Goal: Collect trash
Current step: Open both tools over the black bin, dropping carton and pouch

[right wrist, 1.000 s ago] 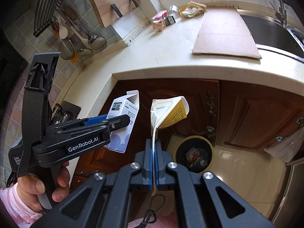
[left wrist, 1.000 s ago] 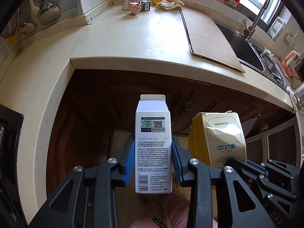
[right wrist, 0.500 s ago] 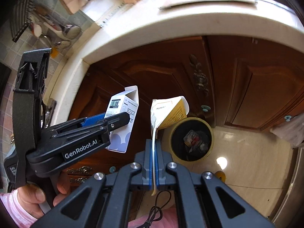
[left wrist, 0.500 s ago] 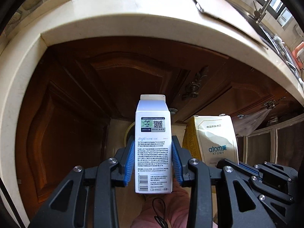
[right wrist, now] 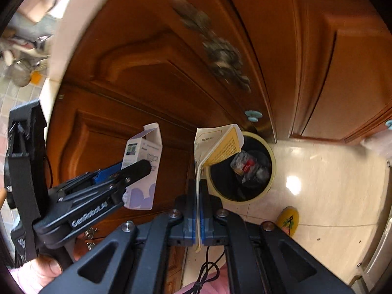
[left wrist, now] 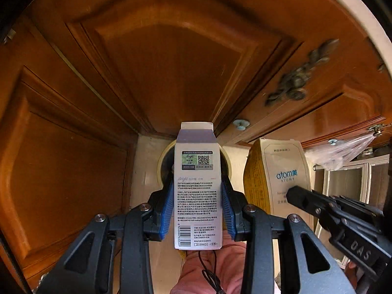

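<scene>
A small white cardboard carton [left wrist: 198, 183], gable-topped and printed with fine text, a QR label and a barcode, is clamped upright between the ribbed blue pads [left wrist: 166, 210] of the left gripper [left wrist: 197, 210]. A flattened cream paper pouch [right wrist: 215, 144] with a yellow printed side panel is pinched by its thin edge in the right gripper [right wrist: 198, 223], whose jaws are pressed together on it. Both items are held above a round, cream-rimmed trash bin [right wrist: 265, 191] with a dark liner, in which crumpled clear plastic wrappers [right wrist: 247, 166] are seen. The bin stands on glossy pale floor tiles [right wrist: 318, 196], just beside glossy brown panelled wooden cabinet doors [left wrist: 159, 73] with round pale knobs [right wrist: 253, 115].
</scene>
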Demonstrator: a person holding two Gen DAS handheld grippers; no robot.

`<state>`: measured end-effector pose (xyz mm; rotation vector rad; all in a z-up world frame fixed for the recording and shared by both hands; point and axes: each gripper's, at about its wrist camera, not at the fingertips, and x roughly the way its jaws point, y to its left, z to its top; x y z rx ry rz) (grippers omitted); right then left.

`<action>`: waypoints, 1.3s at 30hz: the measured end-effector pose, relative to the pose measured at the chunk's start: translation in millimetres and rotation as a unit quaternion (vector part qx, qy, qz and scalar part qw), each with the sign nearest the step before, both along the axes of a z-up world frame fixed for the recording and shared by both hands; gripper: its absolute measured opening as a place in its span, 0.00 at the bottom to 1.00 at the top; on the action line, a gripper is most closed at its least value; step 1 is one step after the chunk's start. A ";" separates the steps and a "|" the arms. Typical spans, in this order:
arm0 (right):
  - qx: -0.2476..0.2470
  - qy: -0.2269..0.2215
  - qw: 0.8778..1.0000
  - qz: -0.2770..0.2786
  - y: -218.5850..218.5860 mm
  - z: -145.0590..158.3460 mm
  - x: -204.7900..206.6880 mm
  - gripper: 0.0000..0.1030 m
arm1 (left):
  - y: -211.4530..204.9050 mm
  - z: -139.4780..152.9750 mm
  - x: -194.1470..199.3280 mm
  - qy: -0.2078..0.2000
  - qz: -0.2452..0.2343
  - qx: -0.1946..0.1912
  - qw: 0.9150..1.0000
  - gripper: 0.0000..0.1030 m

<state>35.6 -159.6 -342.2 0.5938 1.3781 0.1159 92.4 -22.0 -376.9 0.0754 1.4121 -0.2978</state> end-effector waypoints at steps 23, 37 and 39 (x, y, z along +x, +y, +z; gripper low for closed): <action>-0.060 0.070 0.996 0.021 14.5 -81.2 29.5 0.23 | 11.0 -83.7 35.7 0.048 0.015 0.028 0.998 0.65; -0.052 0.073 0.996 0.003 22.9 -40.7 24.8 0.23 | 30.6 -48.6 36.2 0.049 0.013 0.009 0.999 0.65; -0.051 0.069 0.996 0.001 21.8 -28.8 21.7 0.24 | 31.9 -32.7 32.9 0.042 0.008 0.007 0.999 0.67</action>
